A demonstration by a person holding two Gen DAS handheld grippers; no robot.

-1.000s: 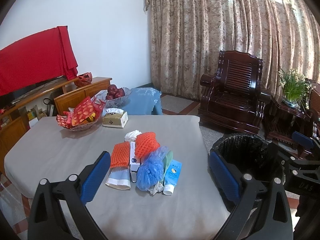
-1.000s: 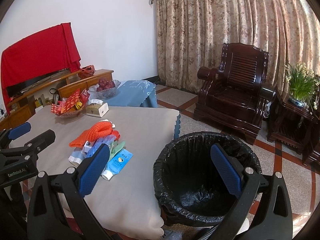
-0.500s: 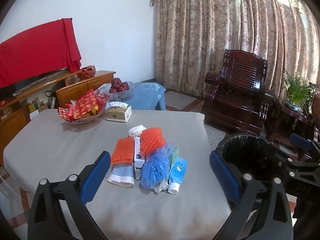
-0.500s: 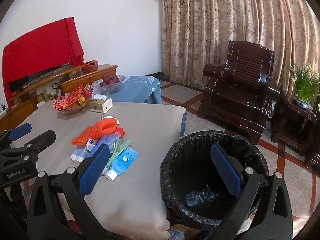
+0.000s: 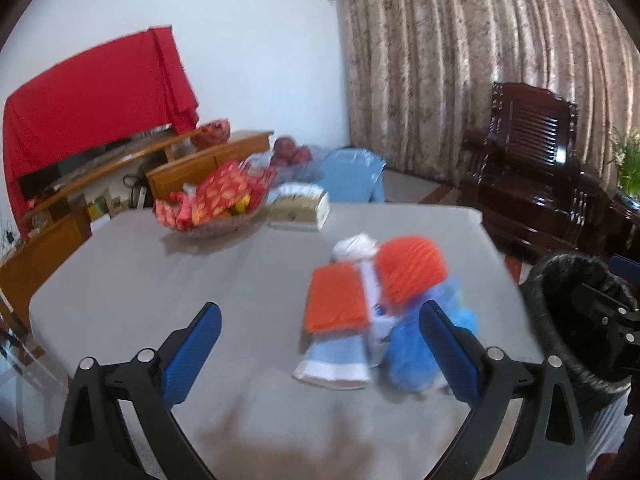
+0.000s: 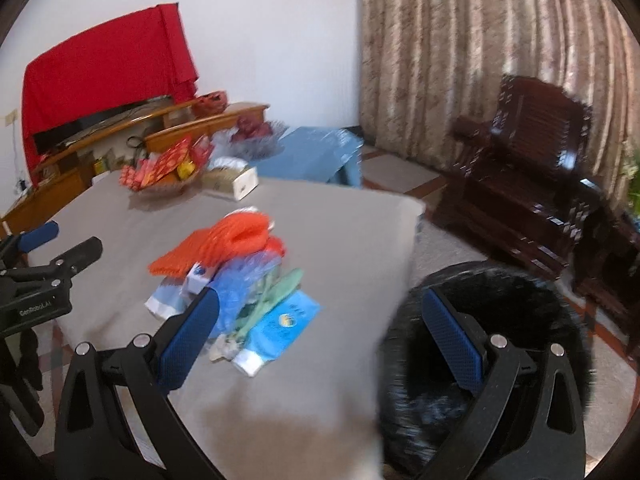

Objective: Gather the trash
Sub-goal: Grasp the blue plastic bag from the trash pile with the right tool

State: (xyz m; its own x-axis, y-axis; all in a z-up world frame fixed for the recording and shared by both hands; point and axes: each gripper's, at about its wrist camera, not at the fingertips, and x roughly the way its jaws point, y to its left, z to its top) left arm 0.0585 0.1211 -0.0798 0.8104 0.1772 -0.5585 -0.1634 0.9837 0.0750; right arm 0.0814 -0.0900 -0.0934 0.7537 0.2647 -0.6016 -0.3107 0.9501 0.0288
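Note:
A pile of trash lies on the grey table (image 5: 160,280): flat orange foam net (image 5: 336,300), round orange net (image 5: 412,276), crumpled blue bag (image 5: 412,352), a pale blue-and-white packet (image 5: 334,364) and white tissue (image 5: 354,248). In the right wrist view the same pile (image 6: 232,252) includes a blue tube (image 6: 280,328) and green wrapper (image 6: 276,296). A black-lined bin (image 6: 492,344) stands beside the table's right edge. My left gripper (image 5: 320,354) is open, just short of the pile. My right gripper (image 6: 320,338) is open, straddling the table's edge and the bin.
At the table's far side sit a bowl of red packets (image 5: 212,208) and a tissue box (image 5: 300,208). A fruit bowl (image 6: 256,136) rests on a blue-covered stand behind. A dark wooden armchair (image 5: 532,172) and curtains are at the right, a wooden cabinet (image 5: 60,220) at the left.
Both grippers have moved forward and left toward the pile, which now looks larger and nearer. Both views are motion-blurred. Both grippers remain open and empty.

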